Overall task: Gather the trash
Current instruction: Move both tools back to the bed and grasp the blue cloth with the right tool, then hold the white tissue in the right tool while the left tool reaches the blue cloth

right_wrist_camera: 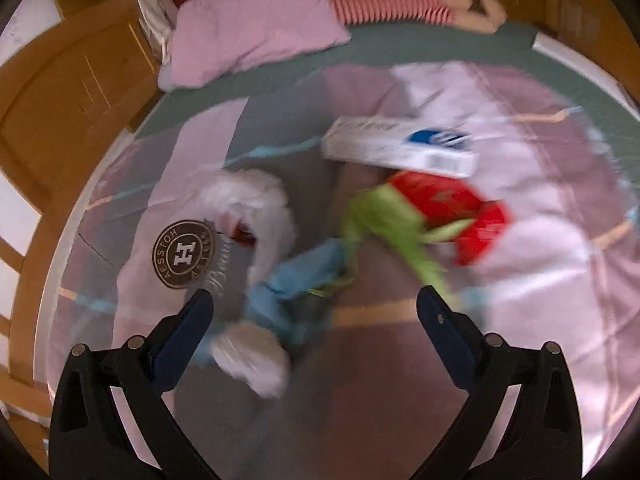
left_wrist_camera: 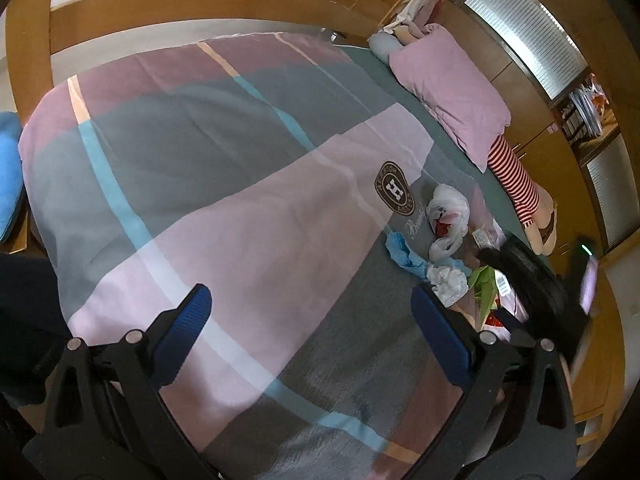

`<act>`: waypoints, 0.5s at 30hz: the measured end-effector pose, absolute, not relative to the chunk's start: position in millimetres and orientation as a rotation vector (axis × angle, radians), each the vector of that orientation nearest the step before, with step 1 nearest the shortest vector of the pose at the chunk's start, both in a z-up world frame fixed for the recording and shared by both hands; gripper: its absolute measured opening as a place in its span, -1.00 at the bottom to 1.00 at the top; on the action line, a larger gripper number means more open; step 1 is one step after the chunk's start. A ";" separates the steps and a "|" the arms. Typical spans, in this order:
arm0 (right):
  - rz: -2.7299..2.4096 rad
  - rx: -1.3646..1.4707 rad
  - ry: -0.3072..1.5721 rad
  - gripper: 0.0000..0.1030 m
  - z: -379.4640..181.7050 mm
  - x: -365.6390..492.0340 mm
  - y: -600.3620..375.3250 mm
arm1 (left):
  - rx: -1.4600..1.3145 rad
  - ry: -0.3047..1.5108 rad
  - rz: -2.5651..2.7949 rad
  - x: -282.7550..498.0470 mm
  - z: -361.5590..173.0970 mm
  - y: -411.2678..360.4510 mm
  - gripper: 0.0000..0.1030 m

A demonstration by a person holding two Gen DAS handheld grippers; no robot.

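**Trash scattered on the bed quilt, both tools empty**

Trash lies in a loose cluster on the patchwork quilt (right_wrist_camera: 520, 264), near the round brown logo patch (right_wrist_camera: 185, 254). In the right wrist view a white crumpled bag (right_wrist_camera: 256, 200) sits just right of the patch, a blue wrapper (right_wrist_camera: 296, 284) lies nearer, and a white tissue wad (right_wrist_camera: 252, 356) is nearest, close to the left fingertip. Farther right, a green wrapper (right_wrist_camera: 388, 224) touches a red packet (right_wrist_camera: 452, 204), with a white and blue box (right_wrist_camera: 400, 146) just beyond them. This view is blurred, so finer detail cannot be told.

The right hand-held gripper (right_wrist_camera: 314, 304) hovers over the pile, fingers spread wide, holding nothing. The left hand-held gripper (left_wrist_camera: 312, 300) is likewise spread and empty above bare quilt, with the trash off to its right. A pink pillow (right_wrist_camera: 256, 28) lies at the far end of the bed.
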State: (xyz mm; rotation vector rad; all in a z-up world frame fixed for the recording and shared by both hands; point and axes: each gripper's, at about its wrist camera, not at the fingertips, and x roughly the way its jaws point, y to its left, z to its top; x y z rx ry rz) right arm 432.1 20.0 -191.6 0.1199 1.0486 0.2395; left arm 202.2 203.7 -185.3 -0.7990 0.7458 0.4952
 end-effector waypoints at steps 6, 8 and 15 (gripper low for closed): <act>0.283 -0.027 1.093 -0.44 -222.8 425.0 61.6 | -0.897 0.672 0.543 190.4 -184.7 215.5 0.93; 0.319 -0.059 1.092 -0.47 -217.5 414.9 59.1 | -0.915 0.659 0.548 187.4 -185.0 217.6 0.93; 0.574 -0.192 1.164 -0.48 -191.5 361.5 25.8 | -0.945 0.640 0.541 183.5 -185.8 218.9 0.93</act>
